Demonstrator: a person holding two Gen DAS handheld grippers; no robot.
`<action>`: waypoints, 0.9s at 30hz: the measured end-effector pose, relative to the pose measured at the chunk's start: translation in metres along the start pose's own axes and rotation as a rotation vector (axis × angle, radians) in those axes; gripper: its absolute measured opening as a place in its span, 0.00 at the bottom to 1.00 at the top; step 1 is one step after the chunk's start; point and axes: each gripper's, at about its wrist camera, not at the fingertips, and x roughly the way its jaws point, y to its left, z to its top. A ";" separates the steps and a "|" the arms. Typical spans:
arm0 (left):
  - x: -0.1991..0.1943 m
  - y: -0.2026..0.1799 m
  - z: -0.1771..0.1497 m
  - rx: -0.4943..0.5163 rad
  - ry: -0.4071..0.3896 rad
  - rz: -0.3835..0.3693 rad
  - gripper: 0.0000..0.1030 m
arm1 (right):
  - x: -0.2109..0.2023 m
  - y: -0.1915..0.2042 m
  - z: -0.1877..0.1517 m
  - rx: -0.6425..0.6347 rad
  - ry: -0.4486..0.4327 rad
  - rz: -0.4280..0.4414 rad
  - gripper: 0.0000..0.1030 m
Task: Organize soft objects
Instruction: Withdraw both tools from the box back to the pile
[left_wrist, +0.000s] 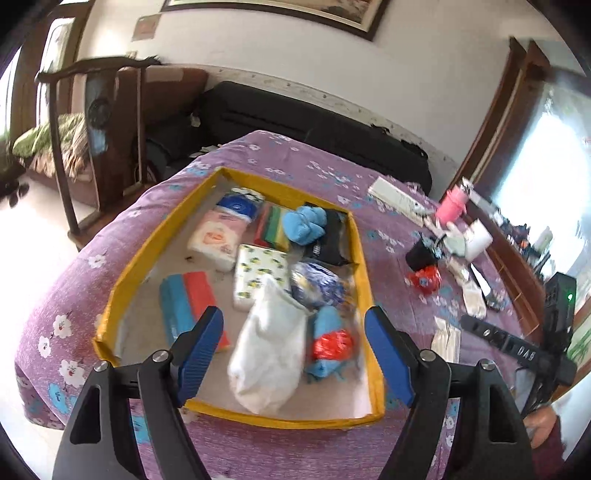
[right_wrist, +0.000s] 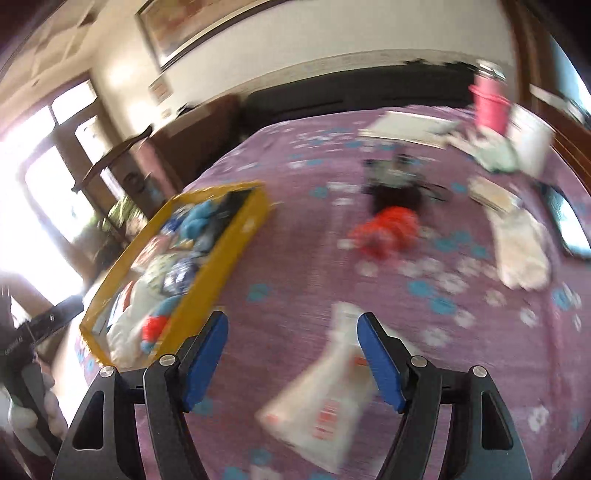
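Blue-padded fingers (left_wrist: 201, 354) of the left gripper (left_wrist: 295, 354) stand spread wide and released, grasping nothing, above the near end of a yellow-walled tray (left_wrist: 369, 295) on a purple flowered bedspread (left_wrist: 110, 266). Between them, at 6 o'clock inside the tray, lies a white cloth bundle (left_wrist: 269, 350); a red-and-blue soft item (left_wrist: 330, 345) sits just beside it toward 4 o'clock. A tissue pack (left_wrist: 214, 240) and a blue plush (left_wrist: 304, 223) lie toward 12 o'clock.

From the right wrist, heavily blurred, the right gripper (right_wrist: 291, 358) is likewise spread apart and empty. A white plastic bag (right_wrist: 325, 402) lies on the bedspread between its fingers at 6 o'clock. The tray sits at 9 o'clock, and a red soft object (right_wrist: 384, 230) toward 1 o'clock, well apart.
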 end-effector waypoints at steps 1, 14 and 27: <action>0.000 -0.007 -0.001 0.019 0.003 0.004 0.78 | -0.004 -0.011 -0.001 0.020 -0.006 -0.008 0.75; 0.022 -0.108 -0.025 0.237 0.089 -0.072 0.82 | -0.053 -0.135 -0.030 0.263 -0.068 -0.124 0.76; 0.091 -0.211 -0.073 0.507 0.250 -0.109 0.82 | -0.060 -0.152 -0.040 0.294 -0.090 -0.095 0.79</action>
